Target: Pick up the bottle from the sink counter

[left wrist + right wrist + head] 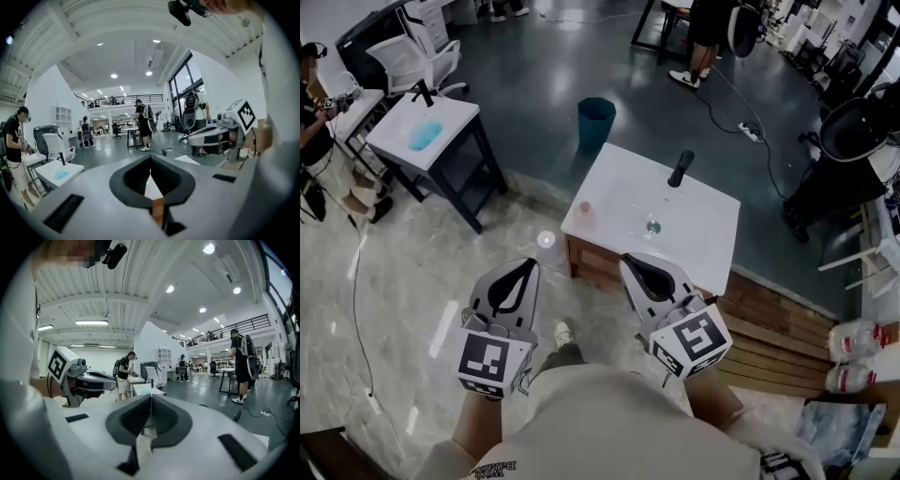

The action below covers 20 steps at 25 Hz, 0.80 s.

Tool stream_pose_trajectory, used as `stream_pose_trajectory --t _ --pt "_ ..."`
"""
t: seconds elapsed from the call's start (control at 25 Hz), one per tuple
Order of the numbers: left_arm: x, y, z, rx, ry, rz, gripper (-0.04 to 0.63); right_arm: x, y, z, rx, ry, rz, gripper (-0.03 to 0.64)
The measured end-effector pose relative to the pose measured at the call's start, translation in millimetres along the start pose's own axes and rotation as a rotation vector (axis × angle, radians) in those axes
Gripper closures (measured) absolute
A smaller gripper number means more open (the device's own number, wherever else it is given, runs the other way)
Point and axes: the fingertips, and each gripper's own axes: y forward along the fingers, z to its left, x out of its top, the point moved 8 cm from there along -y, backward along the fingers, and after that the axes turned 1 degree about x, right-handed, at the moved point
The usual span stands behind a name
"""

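Note:
The head view shows a white sink counter [703,234] with a black faucet [680,169] and a round drain [652,226]. A small pale pinkish bottle [584,211] stands upright near the counter's left edge. My left gripper [530,264] is held in front of the counter, below and left of the bottle, with its jaws shut and nothing in them. My right gripper [630,259] is beside it at the counter's near edge, also shut and holding nothing. Neither touches the bottle. In the left gripper view my left gripper [150,161] has its jaws together, as does my right gripper [151,399] in the right gripper view.
A teal bin [595,122] stands behind the counter. At the left are a white table [450,117] and an office chair [417,56]. A cable with a power strip [750,131] crosses the floor. Wooden decking [778,328] and plastic bottles [853,337] lie at the right. People stand around.

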Motion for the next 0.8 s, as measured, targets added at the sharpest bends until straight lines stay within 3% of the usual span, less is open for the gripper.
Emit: stream_pose_trajectory --t 0.36,0.8 --pt "-2.6 51.3 102.8 -0.041 0.018 0.016 0.589 22.9 102.4 -20.6 -0.082 -0.001 -0.002 0.618" --pt "-5.7 93.7 138.5 -0.075 0.009 0.02 0.589 24.5 147.4 -48.4 -0.124 -0.01 0.037 0.618"
